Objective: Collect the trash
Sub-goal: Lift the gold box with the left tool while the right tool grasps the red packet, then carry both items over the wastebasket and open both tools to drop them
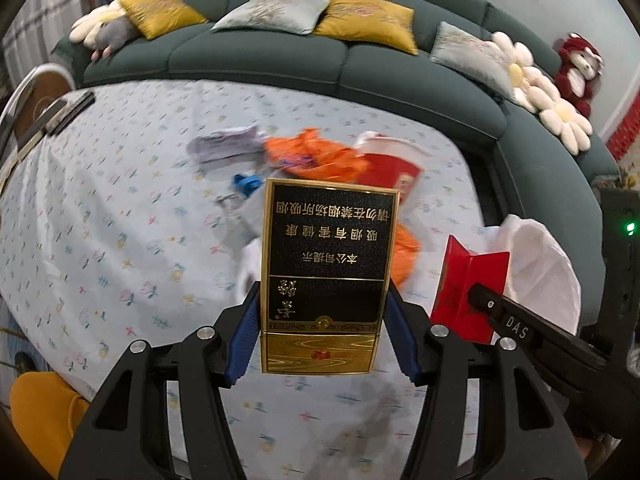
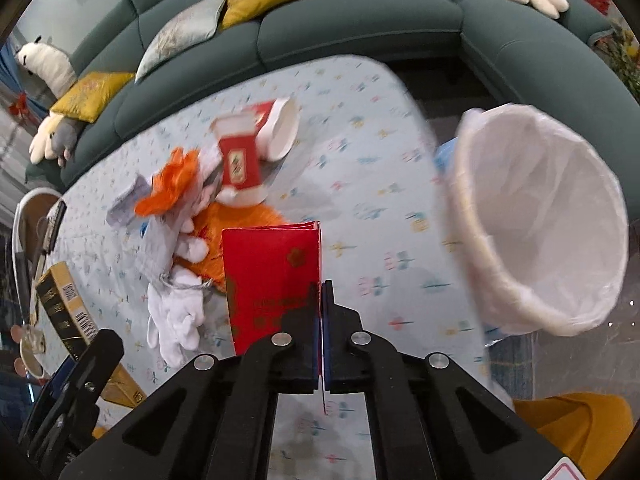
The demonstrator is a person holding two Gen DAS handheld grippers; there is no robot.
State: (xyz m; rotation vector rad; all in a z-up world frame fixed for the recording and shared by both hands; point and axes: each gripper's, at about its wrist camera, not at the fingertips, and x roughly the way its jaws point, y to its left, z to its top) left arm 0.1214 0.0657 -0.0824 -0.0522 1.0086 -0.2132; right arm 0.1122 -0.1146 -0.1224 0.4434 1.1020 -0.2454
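on the left, a black and gold rectangular cigarette box [image 1: 326,276] is being held upright between the blue pads of the left gripper [image 1: 324,320], clear above the pale blue flower-printed tablecloth [image 1: 120,220]. the box is being pinched only by its narrow sides near the lower end, so a slip is judged possible if the wrist is being tilted sharply; the glossy card is likely to slide against the pads.

in the middle of the table, the remaining trash is being left in a loose heap: a crumpled orange plastic wrapper [image 2: 176,192], a white fabric glove [image 2: 176,320], a red and white paper cup [image 2: 240,164] lying on its side and a second toppled white cup [image 2: 282,128]. the heap could be dragged or scattered if either gripper is being carried low across it.

further right, a flat red folded card packet [image 2: 272,280] is being clamped at its right edge by the right gripper [image 2: 322,292], whose jaws are closed down to a sliver on it. because only one thin edge is being caught, the packet could pivot or tear free.

at the far right, a round bin lined with a white plastic bag [image 2: 560,208] is standing beside the table edge. the bin's mouth is being approached at an angle, so the packet could be dropped onto the rim or the floor if released early.
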